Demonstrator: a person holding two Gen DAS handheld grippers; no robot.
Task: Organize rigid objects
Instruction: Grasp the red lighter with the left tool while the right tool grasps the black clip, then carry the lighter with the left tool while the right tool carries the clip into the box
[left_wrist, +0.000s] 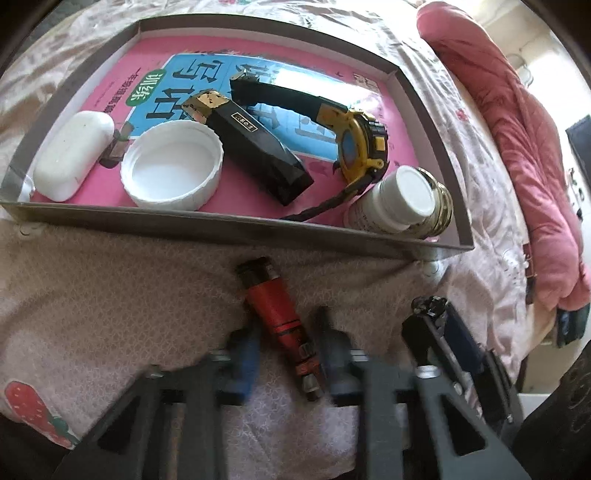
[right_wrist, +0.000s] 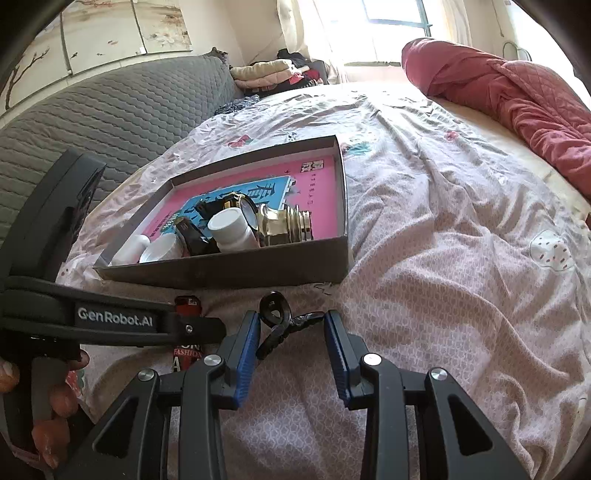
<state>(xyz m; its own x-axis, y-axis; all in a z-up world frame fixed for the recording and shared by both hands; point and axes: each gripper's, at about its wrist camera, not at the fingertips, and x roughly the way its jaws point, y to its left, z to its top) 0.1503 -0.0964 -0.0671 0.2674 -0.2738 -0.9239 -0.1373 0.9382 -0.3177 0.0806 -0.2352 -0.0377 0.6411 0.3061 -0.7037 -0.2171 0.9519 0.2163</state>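
Observation:
A shallow grey box (left_wrist: 229, 228) (right_wrist: 236, 266) on the bed holds a white case (left_wrist: 72, 155), a white lid (left_wrist: 171, 166), a black and gold bottle (left_wrist: 255, 147), a yellow watch (left_wrist: 360, 144) and a white-capped pill bottle (left_wrist: 402, 199) (right_wrist: 231, 229) beside a gold fitting (right_wrist: 284, 225). A red and black tube (left_wrist: 279, 317) (right_wrist: 186, 306) lies on the sheet in front of the box, between the open fingers of my left gripper (left_wrist: 286, 354). My right gripper (right_wrist: 290, 347) is open around a small black clip with a cord (right_wrist: 275, 319).
A rolled pink quilt (left_wrist: 509, 147) (right_wrist: 517, 103) lies along the right side of the bed. A grey padded headboard (right_wrist: 110, 110) stands at the left. Wrinkled patterned bedsheet (right_wrist: 461, 277) spreads to the right of the box.

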